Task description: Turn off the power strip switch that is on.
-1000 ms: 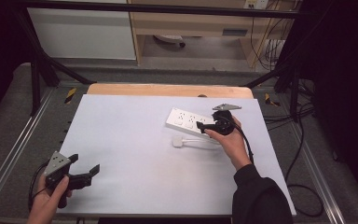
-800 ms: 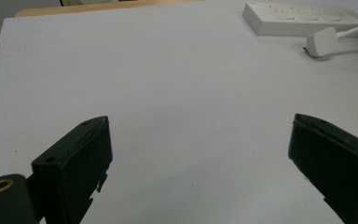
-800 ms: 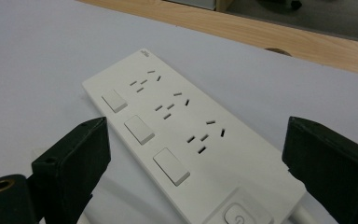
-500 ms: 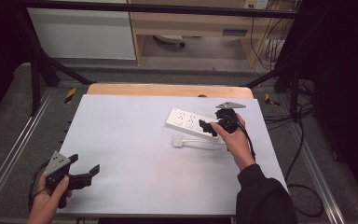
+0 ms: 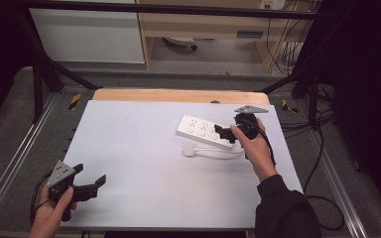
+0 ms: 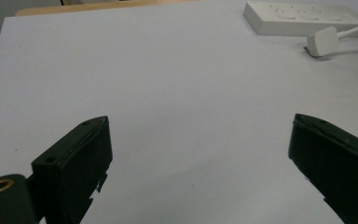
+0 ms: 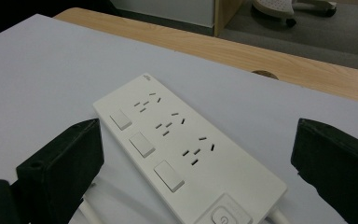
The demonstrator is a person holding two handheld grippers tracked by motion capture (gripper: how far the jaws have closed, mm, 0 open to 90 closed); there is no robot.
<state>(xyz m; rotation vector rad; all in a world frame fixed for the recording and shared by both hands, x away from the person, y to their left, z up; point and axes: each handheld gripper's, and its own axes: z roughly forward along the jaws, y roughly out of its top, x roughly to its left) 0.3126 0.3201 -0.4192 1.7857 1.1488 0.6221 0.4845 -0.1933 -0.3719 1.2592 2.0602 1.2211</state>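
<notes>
Right claw (image 5: 224,134) freed from the power strip (image 5: 203,132)

Its jaws have just been opening and stand wide over the strip's near end, nothing between them. The plug (image 5: 189,150) lies just beside it; I judge picking that up comes next. The strip's corner mark is unreadable. Left claw (image 5: 90,184) gapes empty over the bench (image 5: 144,148).

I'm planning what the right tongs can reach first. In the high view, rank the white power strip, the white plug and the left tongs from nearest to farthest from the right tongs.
1. White rectangular plastic power strip: directly under the open right tongs, at its near end.
2. White plug on its cable: just in front of the strip, toward the person.
3. Black left tongs: far across, at the table's near left corner.
</notes>
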